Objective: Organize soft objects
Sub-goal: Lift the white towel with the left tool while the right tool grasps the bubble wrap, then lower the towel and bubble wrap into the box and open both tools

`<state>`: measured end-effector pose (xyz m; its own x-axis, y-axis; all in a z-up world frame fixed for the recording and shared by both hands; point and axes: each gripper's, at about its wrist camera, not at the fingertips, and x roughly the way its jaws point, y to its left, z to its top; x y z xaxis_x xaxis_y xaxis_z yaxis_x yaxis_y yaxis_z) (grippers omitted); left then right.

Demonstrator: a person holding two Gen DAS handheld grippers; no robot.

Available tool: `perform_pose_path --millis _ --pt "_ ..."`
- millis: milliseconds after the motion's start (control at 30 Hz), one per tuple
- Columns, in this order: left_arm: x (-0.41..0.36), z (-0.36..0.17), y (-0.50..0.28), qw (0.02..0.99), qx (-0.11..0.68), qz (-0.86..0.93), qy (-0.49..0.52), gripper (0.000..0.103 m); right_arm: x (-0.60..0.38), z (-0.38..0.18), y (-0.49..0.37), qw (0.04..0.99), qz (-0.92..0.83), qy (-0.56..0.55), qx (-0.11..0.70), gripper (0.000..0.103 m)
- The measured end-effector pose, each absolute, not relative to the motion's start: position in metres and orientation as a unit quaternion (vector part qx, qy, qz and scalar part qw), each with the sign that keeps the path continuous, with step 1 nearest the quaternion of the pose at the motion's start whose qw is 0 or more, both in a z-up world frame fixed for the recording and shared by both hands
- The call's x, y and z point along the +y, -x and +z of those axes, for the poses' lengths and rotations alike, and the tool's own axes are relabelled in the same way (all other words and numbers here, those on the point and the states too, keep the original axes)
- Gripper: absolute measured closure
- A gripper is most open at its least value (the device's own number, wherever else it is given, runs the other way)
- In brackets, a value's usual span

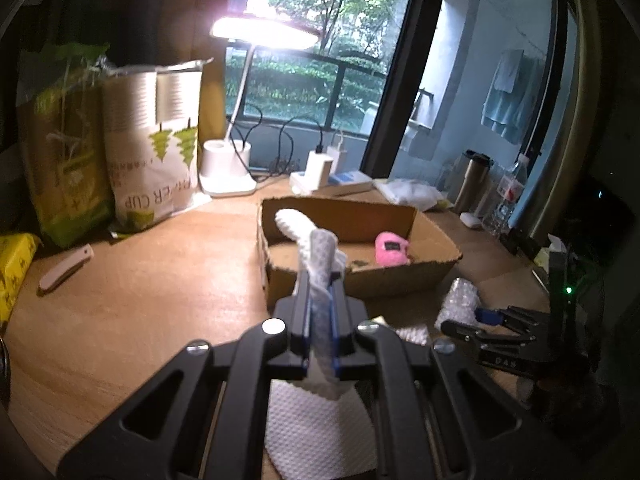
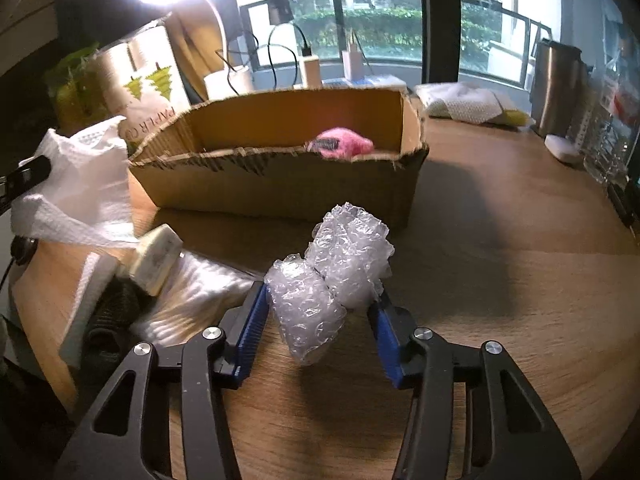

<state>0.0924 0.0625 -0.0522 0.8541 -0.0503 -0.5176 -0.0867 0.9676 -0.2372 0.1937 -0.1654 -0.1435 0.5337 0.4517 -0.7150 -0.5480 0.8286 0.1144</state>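
A wooden desk [image 1: 140, 280] runs under a window onto green trees. In the left wrist view, going from the left edge: a yellow pack [image 1: 14, 268], a green bag [image 1: 64, 148], a paper-cup bag [image 1: 154, 148], and a lit desk lamp [image 1: 264, 32] whose white base [image 1: 226, 168] stands at centre left. Chargers [image 1: 320, 164] sit at the sill, and a steel tumbler [image 1: 472, 180] and bottles stand at the right.

The open cardboard box [image 1: 400, 276] sits right of centre with a pink plush toy [image 1: 390, 248] inside, in its right part. Only this view shows a white knobbly piece [image 1: 290, 220] rising at the box's left end, and a small knife-like object [image 1: 66, 268] on the bare desk at lower left.

The left gripper [image 1: 320, 292] is clamped tight on a white paper towel [image 1: 320, 264]; the towel is bunched into a strip whose long axis runs up the frame along the fingers, its tip toward the box, its wide end spreading at the bottom.

The right wrist view alone shows a yellowish block [image 2: 156, 260] and white sheets at lower left, below the lifted towel [image 2: 80, 184]. At bottom centre the right gripper [image 2: 320, 308] has its blue pads pressing a crumpled bubble wrap bundle [image 2: 332, 272] from both sides, jaws partly apart; the bundle lies on the desk just before the box [image 2: 280, 188], long axis slanting toward upper right.
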Motion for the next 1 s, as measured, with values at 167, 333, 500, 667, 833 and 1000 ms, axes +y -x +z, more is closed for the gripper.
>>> perform_pose_path --millis 167,333,500,667,833,1000 --pt "0.059 -0.039 -0.098 0.959 0.257 0.010 0.117 0.096 -0.171 -0.126 -0.192 0.879 0.297 0.056 0.370 0.050" --pt "0.058 -0.027 -0.105 0.963 0.246 0.010 0.112 0.096 -0.175 -0.110 -0.194 0.883 0.303 0.050 0.354 0.050" --pt "0.057 -0.019 -0.116 0.965 0.241 0.009 0.105 0.096 -0.179 -0.094 -0.201 0.888 0.309 0.048 0.337 0.050" --pt "0.058 -0.010 -0.128 0.968 0.231 0.010 0.100 0.096 -0.179 -0.082 -0.213 0.892 0.313 0.048 0.322 0.050" --pt "0.061 -0.001 -0.142 0.971 0.219 0.015 0.094 0.096 -0.178 -0.077 -0.226 0.893 0.316 0.047 0.316 0.050" --pt "0.064 -0.001 -0.158 0.972 0.216 0.019 0.092 0.096 -0.175 -0.076 -0.240 0.893 0.318 0.045 0.314 0.050"
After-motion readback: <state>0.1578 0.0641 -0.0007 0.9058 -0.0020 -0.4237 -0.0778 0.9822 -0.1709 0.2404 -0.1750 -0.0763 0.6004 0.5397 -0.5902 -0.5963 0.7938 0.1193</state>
